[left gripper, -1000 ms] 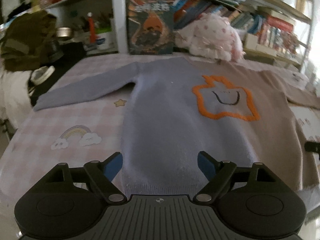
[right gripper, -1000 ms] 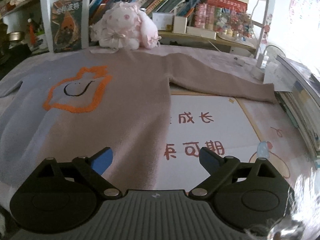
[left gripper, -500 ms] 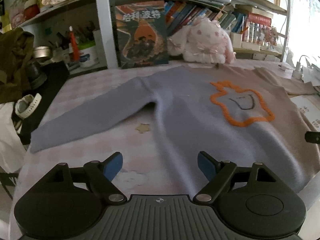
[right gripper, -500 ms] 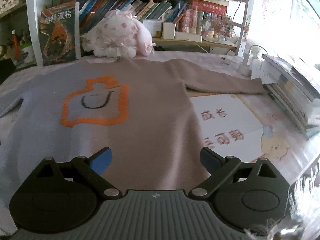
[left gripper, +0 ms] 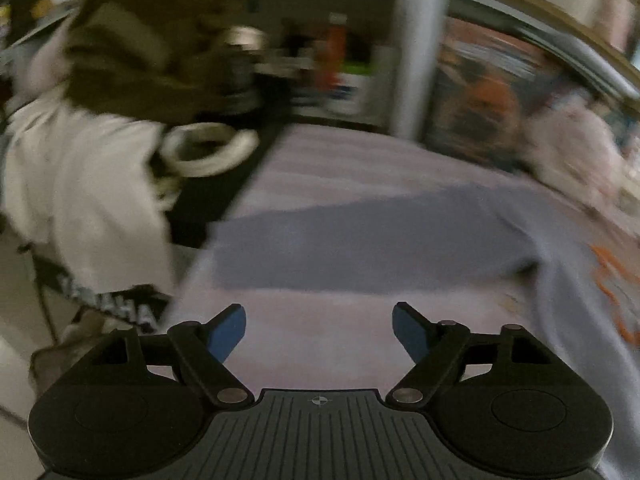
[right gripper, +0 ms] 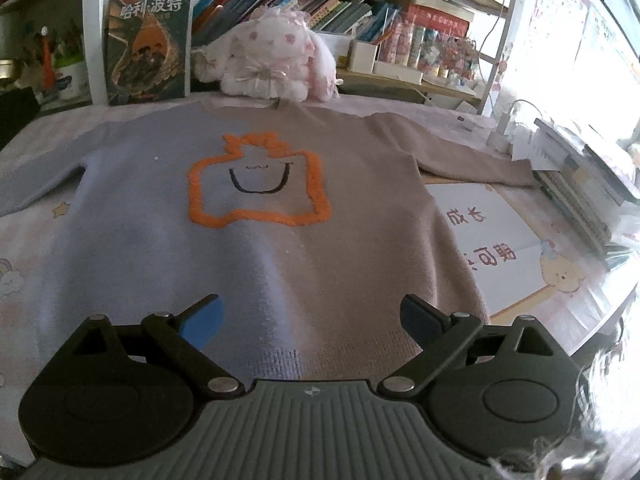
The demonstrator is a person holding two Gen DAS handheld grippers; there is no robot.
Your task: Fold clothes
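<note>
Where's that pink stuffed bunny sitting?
In the right wrist view, the plush bunny sits just beyond the sweater's collar, right of the upright book.

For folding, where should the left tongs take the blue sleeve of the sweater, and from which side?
Probably at the cuff end of the blue sleeve. It lies flat and stretched out to the sweater's left, its free end nearest the table edge. The left tongs, open and just short of it, could come in low from that outer end and pinch the cuff.
</note>
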